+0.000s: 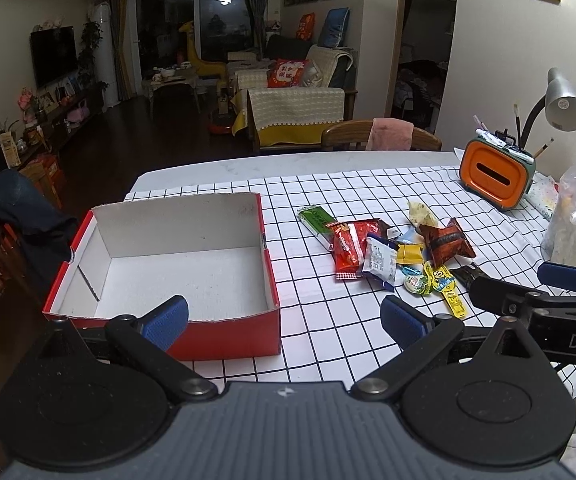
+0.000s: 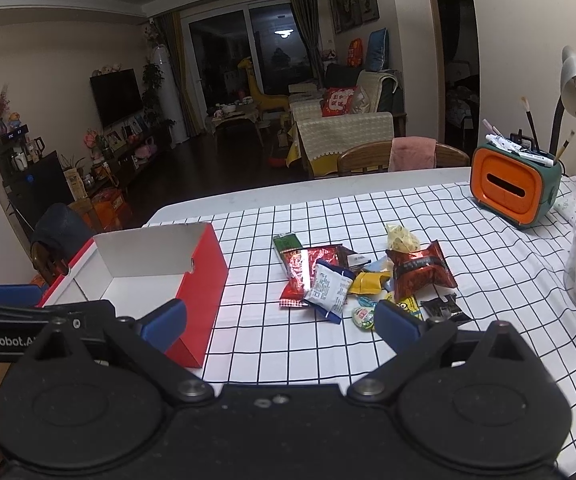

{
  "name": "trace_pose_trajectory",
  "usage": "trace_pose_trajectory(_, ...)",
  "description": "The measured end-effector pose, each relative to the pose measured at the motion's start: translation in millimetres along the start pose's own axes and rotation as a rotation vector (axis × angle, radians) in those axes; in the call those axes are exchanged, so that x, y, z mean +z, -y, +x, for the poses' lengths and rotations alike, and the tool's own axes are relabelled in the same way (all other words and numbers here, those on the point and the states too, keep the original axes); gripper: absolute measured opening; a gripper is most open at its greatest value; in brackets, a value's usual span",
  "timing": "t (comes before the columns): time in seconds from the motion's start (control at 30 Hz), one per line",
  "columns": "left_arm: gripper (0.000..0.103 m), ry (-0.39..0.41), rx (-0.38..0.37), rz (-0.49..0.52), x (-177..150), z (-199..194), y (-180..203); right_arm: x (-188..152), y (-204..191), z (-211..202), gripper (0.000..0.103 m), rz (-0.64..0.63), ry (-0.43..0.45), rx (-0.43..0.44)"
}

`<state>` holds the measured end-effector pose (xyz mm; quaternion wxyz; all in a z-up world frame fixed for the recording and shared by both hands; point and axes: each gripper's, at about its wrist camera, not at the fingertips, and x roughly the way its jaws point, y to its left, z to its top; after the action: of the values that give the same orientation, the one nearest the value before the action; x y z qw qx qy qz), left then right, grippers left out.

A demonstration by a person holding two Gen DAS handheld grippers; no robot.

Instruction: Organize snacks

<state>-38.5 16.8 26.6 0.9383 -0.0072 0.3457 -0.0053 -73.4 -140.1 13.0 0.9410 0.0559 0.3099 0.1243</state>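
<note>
i see snacks point(image 2: 352, 280) heaped on worktop point(image 2: 288, 344) ahead of right fingers point(image 2: 281, 324), box point(image 1: 176, 264) ahead of left fingers point(image 1: 284, 318). both sets spread, empty. packets light, crinkly, slippery; i'd pinch flat sealed edge.

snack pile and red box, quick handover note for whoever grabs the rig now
Left gripper: open, empty, hovering at the near edge of the red cardboard box with white inside.
Right gripper: open, empty, near the pile of mixed snack packets on the black-grid white tablecloth.
Done: nothing; the box holds no snacks.
Left: the whole pile, to the right of the box, apparently meant for the box.
</note>
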Motion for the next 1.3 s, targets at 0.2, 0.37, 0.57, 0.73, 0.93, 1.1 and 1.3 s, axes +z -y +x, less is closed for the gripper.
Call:
trace_pose_trajectory(0.2,0.103,-0.005,-0.007,0.006,0.1,-0.4,1.3,0.9,1.4,-1.0,0.100,0.008,-0.010,-0.023)
trace_pose_trajectory(0.37,0.103,-0.004,-0.008,0.005,-0.7,-1.3,-0.1,-0.4,-0.1,-3.0,0.100,0.008,-0.010,-0.023)
trace_pose_trajectory(0.57,0.103,-0.005,-0.016,0.011,-1.9,-3.1,-0.2,-0.8,-0.4,-5.1,0.100,0.007,-0.007,-0.025)
trace_pose_trajectory(0.73,0.103,-0.003,-0.022,0.015,-2.9,-5.3,0.0,-1.2,-1.0,-6.1,0.100,0.009,-0.008,-0.028)
trace_pose_trajectory(0.93,0.103,0.000,-0.030,0.023,-3.7,-7.3,-0.1,-3.7,-3.5,-10.6,0.100,0.006,-0.004,-0.030)
trace_pose_trajectory(1.1,0.103,-0.006,-0.042,0.027,-4.6,-5.6,3.0,-5.7,-2.1,-11.6,0.100,0.006,-0.004,-0.042)
trace_pose_trajectory(1.3,0.103,-0.021,-0.052,0.031,-1.6,3.4,12.2,-4.2,5.9,-8.6,0.100,0.005,-0.008,-0.051)
